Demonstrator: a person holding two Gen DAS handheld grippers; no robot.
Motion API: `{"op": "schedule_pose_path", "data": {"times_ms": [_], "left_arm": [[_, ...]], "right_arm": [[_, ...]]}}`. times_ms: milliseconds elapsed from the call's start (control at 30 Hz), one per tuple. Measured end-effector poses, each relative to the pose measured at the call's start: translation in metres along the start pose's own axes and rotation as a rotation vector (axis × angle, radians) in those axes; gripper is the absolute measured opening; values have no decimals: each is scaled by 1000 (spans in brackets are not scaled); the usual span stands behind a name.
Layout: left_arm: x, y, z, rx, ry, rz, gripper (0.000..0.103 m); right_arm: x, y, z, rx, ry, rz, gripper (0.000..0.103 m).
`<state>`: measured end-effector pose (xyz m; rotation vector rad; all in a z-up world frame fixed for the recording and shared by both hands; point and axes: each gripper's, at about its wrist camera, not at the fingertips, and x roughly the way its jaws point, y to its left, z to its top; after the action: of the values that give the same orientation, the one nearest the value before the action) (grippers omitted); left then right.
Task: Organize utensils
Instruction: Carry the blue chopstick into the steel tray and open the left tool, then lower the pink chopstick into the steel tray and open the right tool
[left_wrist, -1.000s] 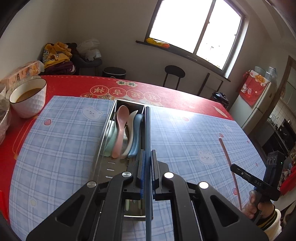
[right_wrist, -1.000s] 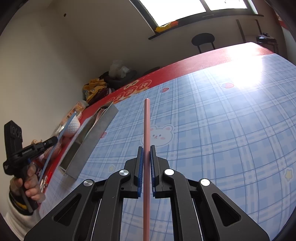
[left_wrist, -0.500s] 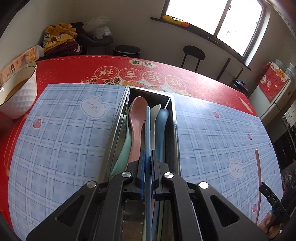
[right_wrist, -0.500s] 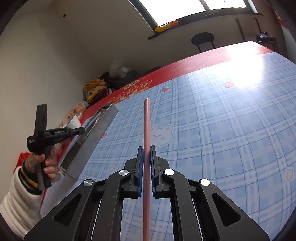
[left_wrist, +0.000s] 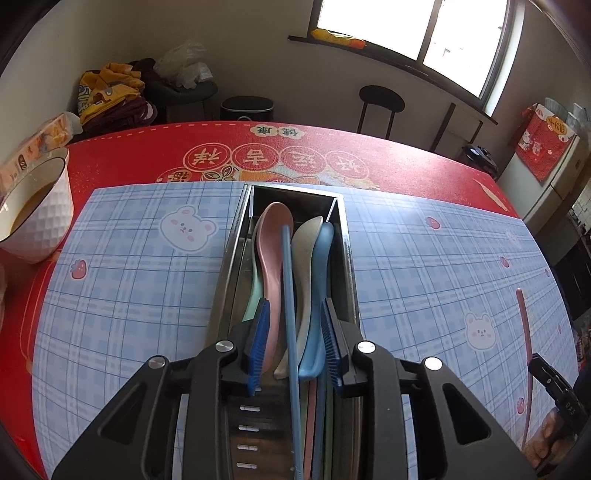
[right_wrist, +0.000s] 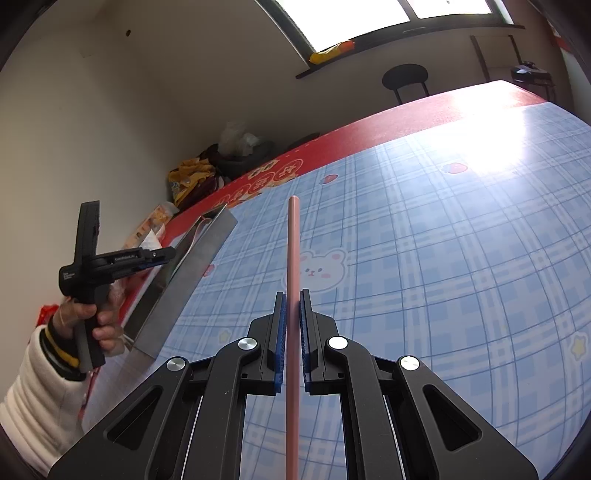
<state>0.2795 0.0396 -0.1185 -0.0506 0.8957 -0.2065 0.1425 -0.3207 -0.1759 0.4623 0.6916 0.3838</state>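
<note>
Left gripper (left_wrist: 293, 334) spread wide, blue chopstick (left_wrist: 290, 295) loose between its fingers atop the spoons (left_wrist: 295, 258) in the steel tray (left_wrist: 349, 258); it may roll or lie crooked. Right gripper (right_wrist: 291, 325) pinches the pink chopstick (right_wrist: 293, 243), which could snag the tray wall going in. Beyond: plaid mat (right_wrist: 443, 258), red tabletop (left_wrist: 332, 147), stool (left_wrist: 380, 101), window (left_wrist: 406, 26).

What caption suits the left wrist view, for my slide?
Left gripper open over the metal tray, blue chopstick lying on the spoons.
</note>
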Motion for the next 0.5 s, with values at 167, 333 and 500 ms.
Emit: {"op": "schedule_pose_path", "data": {"times_ms": [167, 333, 500], "left_arm": [[-28, -5, -19, 64, -72, 7, 31], [-47, -4, -48, 115, -140, 20, 45], [-61, 4, -69, 127, -208, 16, 57]], "right_arm": [[1, -2, 1, 5, 2, -2, 7], [3, -2, 1, 9, 7, -13, 7], [4, 0, 1, 8, 8, -30, 7]]}}
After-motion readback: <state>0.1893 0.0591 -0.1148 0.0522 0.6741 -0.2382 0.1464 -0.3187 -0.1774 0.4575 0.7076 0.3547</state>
